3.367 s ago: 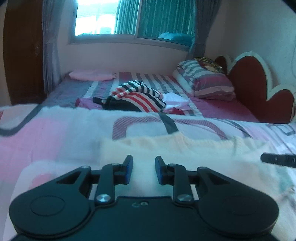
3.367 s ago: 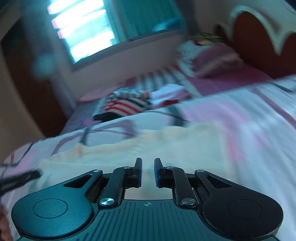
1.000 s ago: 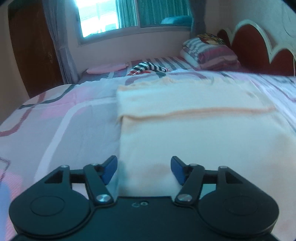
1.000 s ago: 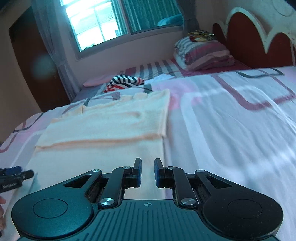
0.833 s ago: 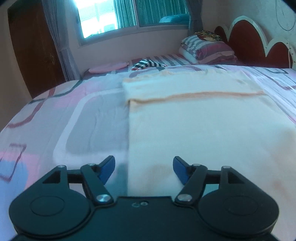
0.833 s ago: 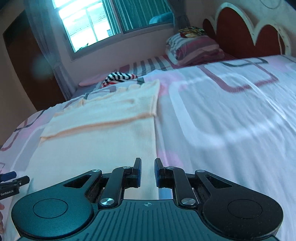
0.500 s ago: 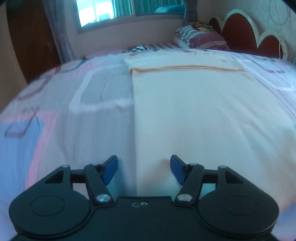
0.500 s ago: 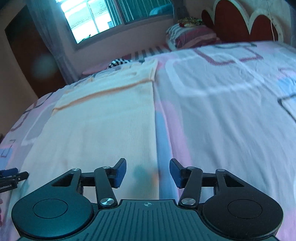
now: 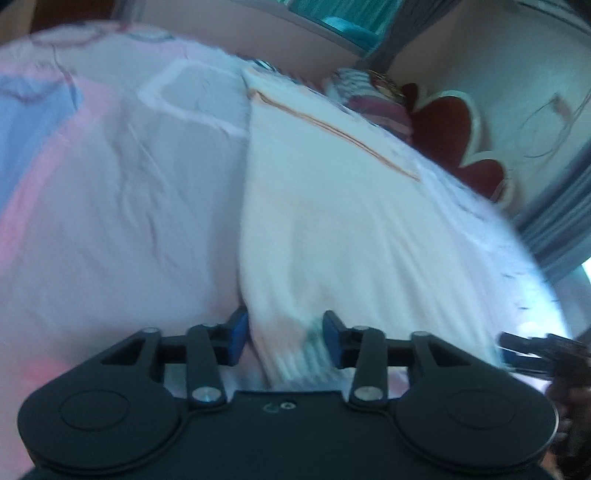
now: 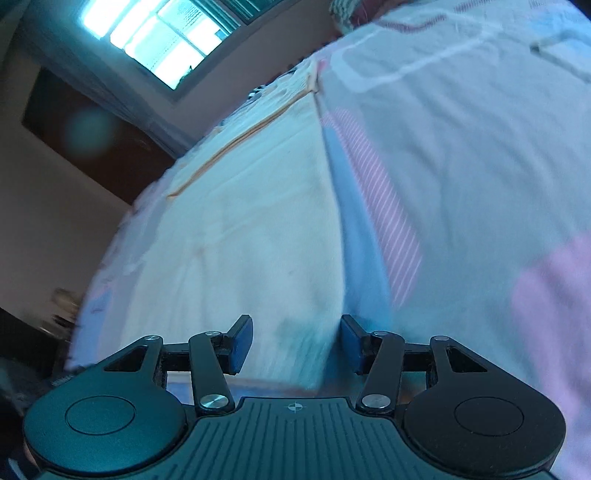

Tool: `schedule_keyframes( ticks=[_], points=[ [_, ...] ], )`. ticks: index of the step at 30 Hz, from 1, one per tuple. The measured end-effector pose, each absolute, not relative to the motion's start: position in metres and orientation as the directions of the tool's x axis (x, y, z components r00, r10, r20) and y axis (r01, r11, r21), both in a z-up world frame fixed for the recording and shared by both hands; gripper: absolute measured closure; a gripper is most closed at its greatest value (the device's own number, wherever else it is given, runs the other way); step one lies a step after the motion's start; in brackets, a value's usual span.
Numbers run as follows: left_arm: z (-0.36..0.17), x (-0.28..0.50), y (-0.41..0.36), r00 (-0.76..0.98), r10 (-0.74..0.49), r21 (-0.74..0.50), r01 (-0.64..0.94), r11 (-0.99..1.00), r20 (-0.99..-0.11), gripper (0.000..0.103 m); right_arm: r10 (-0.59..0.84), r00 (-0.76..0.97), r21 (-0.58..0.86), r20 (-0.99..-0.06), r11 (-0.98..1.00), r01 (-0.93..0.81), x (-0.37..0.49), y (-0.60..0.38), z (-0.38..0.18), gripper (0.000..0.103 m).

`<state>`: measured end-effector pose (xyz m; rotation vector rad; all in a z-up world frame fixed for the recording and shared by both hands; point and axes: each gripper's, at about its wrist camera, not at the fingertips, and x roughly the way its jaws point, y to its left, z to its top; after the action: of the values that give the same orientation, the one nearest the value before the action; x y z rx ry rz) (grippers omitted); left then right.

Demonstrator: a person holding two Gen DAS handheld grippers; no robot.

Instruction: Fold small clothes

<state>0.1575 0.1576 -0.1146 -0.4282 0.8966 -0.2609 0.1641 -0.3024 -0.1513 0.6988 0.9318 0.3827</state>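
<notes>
Left wrist view: my left hand-held gripper (image 9: 283, 338) spread, straddling cream garment (image 9: 332, 206) corner; headboard (image 9: 461, 125) visible.
Right wrist view: right hand-held gripper (image 10: 295, 341) spread at the hem; window (image 10: 166, 33) visible.
Change: both tilted, lower than before.

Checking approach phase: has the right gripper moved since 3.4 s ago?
Yes. The right gripper has pulled back from mid-garment to the near hem of the cream garment, tilted, its jaws now open; the window sits farther off.

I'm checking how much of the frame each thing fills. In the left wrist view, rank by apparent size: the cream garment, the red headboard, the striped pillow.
1. Cream garment, by far the largest.
2. Red headboard.
3. Striped pillow, smallest.
The garment lies nearest the camera, which inflates it; the view is blurred.
</notes>
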Motion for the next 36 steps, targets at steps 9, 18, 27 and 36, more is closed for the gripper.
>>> schedule_keyframes(
  ticks=[9, 18, 27, 36],
  points=[
    [-0.130, 0.178, 0.168, 0.587, -0.498, -0.609, 0.010, 0.793, -0.639, 0.080, 0.625, 0.549, 0.753, -0.554, 0.658, 0.011, 0.183, -0.304, -0.149, 0.069],
    [-0.139, 0.217, 0.166, 0.597, -0.507, -0.633, -0.002, 0.774, -0.621, 0.080, 0.612, 0.588, 0.783, -0.528, 0.619, 0.059, 0.207, -0.309, -0.158, 0.069],
    [-0.146, 0.181, 0.173, 0.592, -0.555, -0.659, 0.053, 0.750, -0.584, 0.094, 0.647, 0.534, 0.781, -0.544, 0.623, 0.040, 0.178, -0.312, -0.165, 0.083],
    [-0.146, 0.196, 0.177, 0.613, -0.539, -0.678, 0.008, 0.735, -0.577, 0.089, 0.654, 0.530, 0.784, -0.539, 0.620, 0.032, 0.195, -0.310, -0.163, 0.092]
  ],
)
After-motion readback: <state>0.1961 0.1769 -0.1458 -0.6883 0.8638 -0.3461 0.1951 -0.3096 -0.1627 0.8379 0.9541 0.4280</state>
